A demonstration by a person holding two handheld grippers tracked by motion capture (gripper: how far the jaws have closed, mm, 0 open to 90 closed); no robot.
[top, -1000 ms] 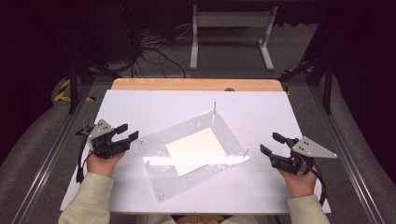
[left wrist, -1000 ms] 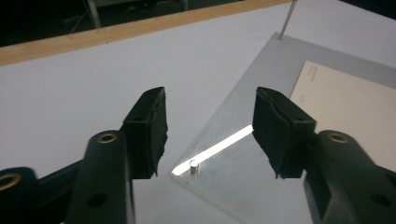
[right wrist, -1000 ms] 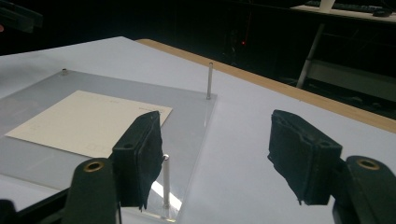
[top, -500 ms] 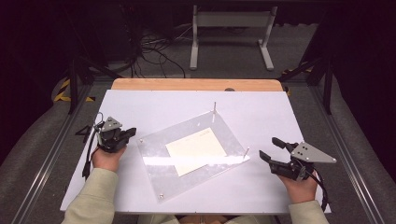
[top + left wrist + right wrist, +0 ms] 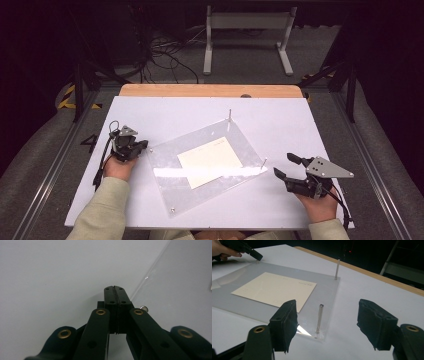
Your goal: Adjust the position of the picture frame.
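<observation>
A clear acrylic plate [image 5: 172,177] lies askew on the white table [image 5: 280,120] with a cream sheet of paper [image 5: 210,161] on it. Thin metal pins rise from its far corner [image 5: 229,116] and right corner [image 5: 264,162]. My left gripper [image 5: 142,146] is shut with nothing between its jaws, tips at the plate's left corner. In the left gripper view the closed tips [image 5: 115,290] point down just beside a short pin stub [image 5: 143,307] and the plate edge [image 5: 150,277]. My right gripper [image 5: 284,165] is open, just right of the right-corner pin [image 5: 320,317], which stands ahead of its gap [image 5: 330,325].
A wooden strip [image 5: 210,90] runs along the table's far edge. Beyond it are cables and a white stand [image 5: 247,22] on the dark floor. Metal rails [image 5: 60,160] flank the table. In the right gripper view the other hand's gripper [image 5: 249,251] is at the plate's far corner.
The left gripper has moved right and down to the plate's left corner and its jaws have gone from open to shut. The right gripper has barely shifted.
</observation>
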